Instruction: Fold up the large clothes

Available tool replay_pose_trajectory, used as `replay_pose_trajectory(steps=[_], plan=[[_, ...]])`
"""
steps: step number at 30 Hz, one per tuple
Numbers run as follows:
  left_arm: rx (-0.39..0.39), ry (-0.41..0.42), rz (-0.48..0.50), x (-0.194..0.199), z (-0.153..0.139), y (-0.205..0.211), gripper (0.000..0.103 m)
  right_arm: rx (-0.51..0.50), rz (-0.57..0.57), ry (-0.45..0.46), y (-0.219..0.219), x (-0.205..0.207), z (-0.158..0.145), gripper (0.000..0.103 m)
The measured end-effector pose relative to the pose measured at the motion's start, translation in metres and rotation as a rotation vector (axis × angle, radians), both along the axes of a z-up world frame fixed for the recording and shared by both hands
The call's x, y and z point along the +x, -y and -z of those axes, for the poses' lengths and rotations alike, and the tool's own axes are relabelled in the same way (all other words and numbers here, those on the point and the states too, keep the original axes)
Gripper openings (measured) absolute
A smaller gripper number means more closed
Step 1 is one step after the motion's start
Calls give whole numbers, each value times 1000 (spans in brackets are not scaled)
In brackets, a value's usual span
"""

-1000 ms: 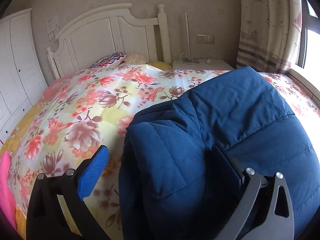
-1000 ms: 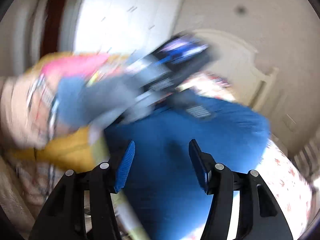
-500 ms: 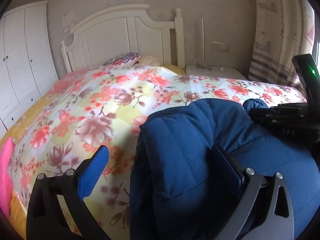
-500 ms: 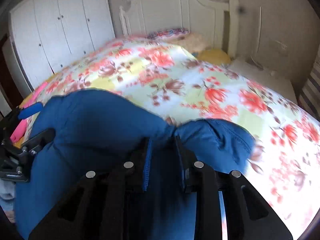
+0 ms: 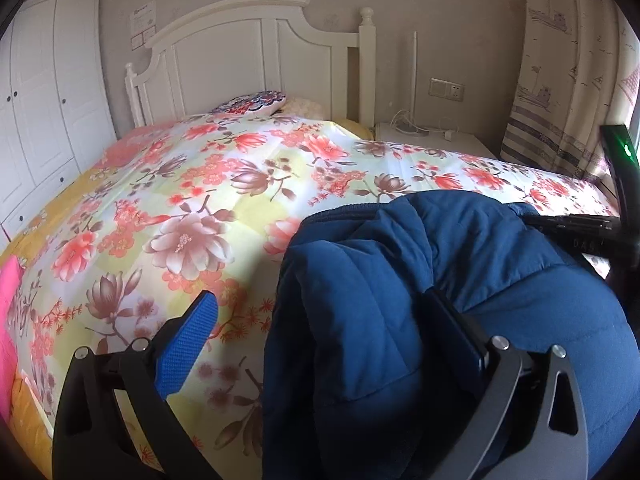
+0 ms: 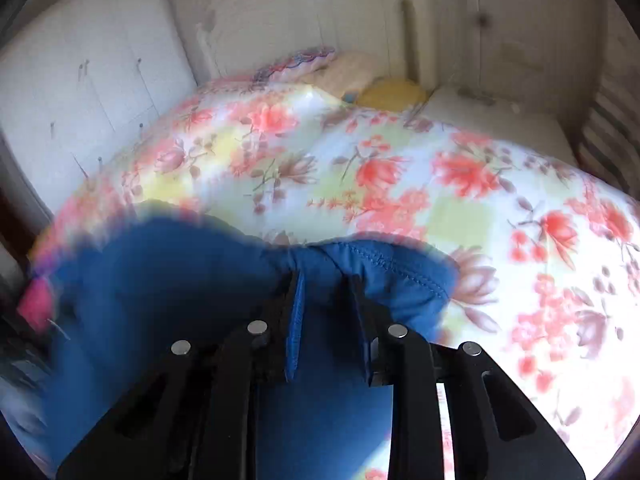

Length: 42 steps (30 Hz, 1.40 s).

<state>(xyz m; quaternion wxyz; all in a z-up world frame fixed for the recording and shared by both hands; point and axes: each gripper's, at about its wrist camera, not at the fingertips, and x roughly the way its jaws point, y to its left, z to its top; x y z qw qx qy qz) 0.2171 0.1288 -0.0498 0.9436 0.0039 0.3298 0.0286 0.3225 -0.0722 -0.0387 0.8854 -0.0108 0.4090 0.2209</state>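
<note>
A blue padded jacket (image 5: 400, 300) lies bunched on the floral bedspread (image 5: 200, 200) at the near right of the bed. My left gripper (image 5: 320, 320) is wide open; its right finger is buried in the jacket's folds and its left blue pad (image 5: 186, 344) hangs free over the bedspread. My right gripper (image 6: 324, 292) is shut on a fold of the jacket (image 6: 380, 268) near a stitched hem. The right gripper's body (image 5: 580, 232) shows at the right edge of the left wrist view, on the jacket's far side.
A white headboard (image 5: 256, 60) and pillows (image 5: 252, 102) stand at the far end. White wardrobes (image 5: 40, 100) line the left wall. A nightstand (image 5: 424, 136) and curtain (image 5: 568, 72) are at the right. A pink item (image 5: 6, 320) lies at the bed's left edge.
My right gripper swung round from an open, blurred pose, closed on the jacket's fold and carries it over the bed. The jacket's raised far part has dropped lower. My left gripper stays open.
</note>
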Motion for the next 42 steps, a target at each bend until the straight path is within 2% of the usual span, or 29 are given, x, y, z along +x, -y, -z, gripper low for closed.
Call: replay_pose_trajectory(steps=[2, 3, 4, 5, 7, 8, 10, 12, 14, 17, 19, 20, 22, 23, 24, 26, 27, 30, 32, 34, 36, 38, 39, 40, 41, 42], plan=[[-15, -1, -4, 0, 0, -3, 101, -55, -6, -39, -3, 4, -14, 26], [-14, 2, -9, -1, 0, -3, 101, -122, -7, -6, -7, 4, -28, 26], [-11, 4, -15, -2, 0, -3, 101, -143, 15, 48, -7, 3, -42, 26], [-10, 4, -19, -2, -1, -3, 101, -128, 34, 88, -7, 1, -53, 26], [-8, 5, -23, -2, -1, -3, 101, -20, 68, 129, 0, 1, -67, 26], [-8, 4, -24, -2, -1, -3, 101, -9, 56, 94, -4, 6, -61, 26], [-13, -2, -22, -1, 0, -3, 101, -158, -51, -48, -34, 18, -18, 27], [-21, -8, -26, 0, 1, -5, 101, -283, -83, 36, -54, 10, -9, 29], [-49, -18, -23, 0, 2, -10, 101, -361, -53, 32, -65, 12, -21, 29], [-65, -18, -24, -1, 3, -11, 101, -231, -74, 119, -74, -3, -63, 28], [-63, -18, -24, -2, 2, -10, 101, -225, -143, 153, -93, -15, -74, 28], [-63, -17, -24, -2, 2, -10, 101, -246, -184, 155, -104, -18, -73, 28], [-65, -16, -25, -3, 2, -11, 101, -365, -315, 80, -135, -18, -43, 32], [-65, -17, -24, -3, 2, -11, 101, -432, -333, 55, -143, -17, -27, 32], [-61, -17, -30, -3, 2, -11, 101, -440, -334, 37, -146, -14, -21, 32], [-67, -31, -36, 1, 4, -13, 101, -400, -323, -11, -142, -4, -18, 32], [-80, -37, -32, 2, 5, -14, 101, -387, -321, -7, -140, -3, -20, 32], [-89, -41, -27, 2, 5, -15, 101, -355, -278, 79, -129, -19, -38, 32], [-86, -36, -31, 1, 5, -15, 101, -237, -221, 134, -109, -39, -64, 32], [-89, -37, -32, 2, 6, -16, 101, -114, -169, 152, -87, -55, -80, 32], [-87, -36, -32, 2, 6, -15, 101, -80, -132, 175, -68, -80, -85, 36], [-81, -35, -35, 1, 6, -14, 101, -93, -116, 178, -59, -100, -77, 53], [-78, -35, -36, 0, 7, -14, 101, -100, -117, 167, -58, -108, -68, 58], [-77, -34, -37, 0, 6, -14, 101, -119, -126, 135, -60, -112, -53, 69], [-77, -36, -38, 0, 7, -14, 101, -140, -135, 107, -64, -113, -39, 72], [-79, -44, -36, 1, 7, -14, 101, -121, -126, 149, -62, -119, -29, 73]])
